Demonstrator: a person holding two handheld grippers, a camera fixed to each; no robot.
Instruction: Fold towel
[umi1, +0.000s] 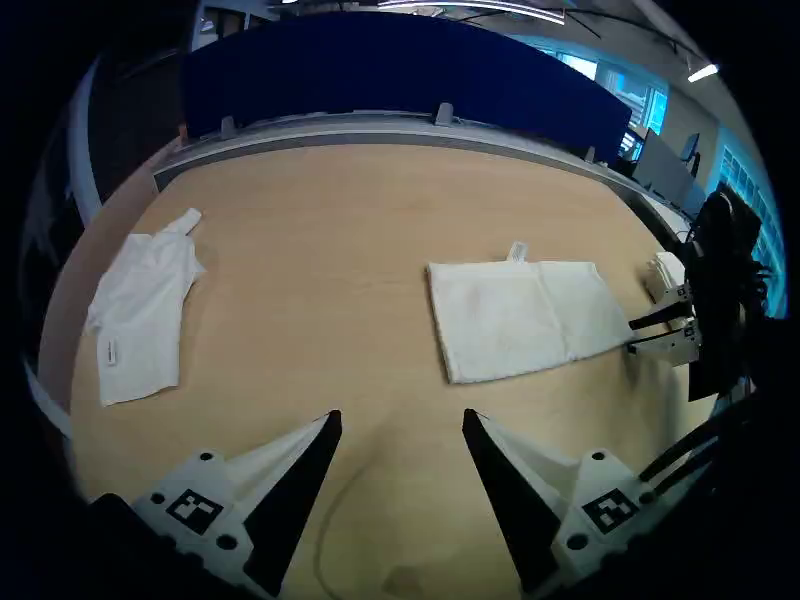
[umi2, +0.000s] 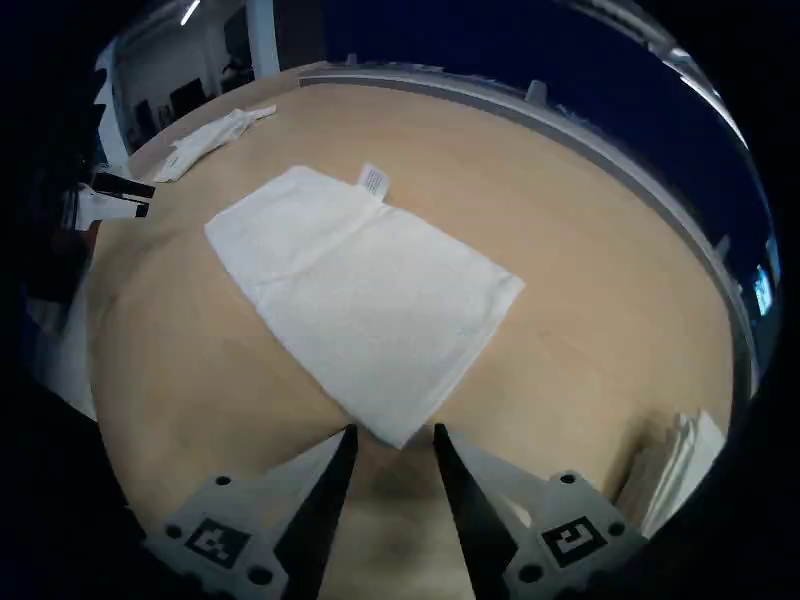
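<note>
grasp step: right gripper (umi2: 392, 435), part open and empty, straddles a corner of the towel (umi2: 360, 300); next, pinch it. left gripper (umi1: 400, 420) gapes empty, apart from the towel.

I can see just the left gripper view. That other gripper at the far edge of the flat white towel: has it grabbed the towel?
Observer: Not yet. In the right gripper view the right gripper is open, and a corner of the towel lies between its fingertips, unpinched.
Operator: And the white thing behind it?
Observer: That is a stack of folded cloths, several layers, resting on the table beside that gripper.
</note>
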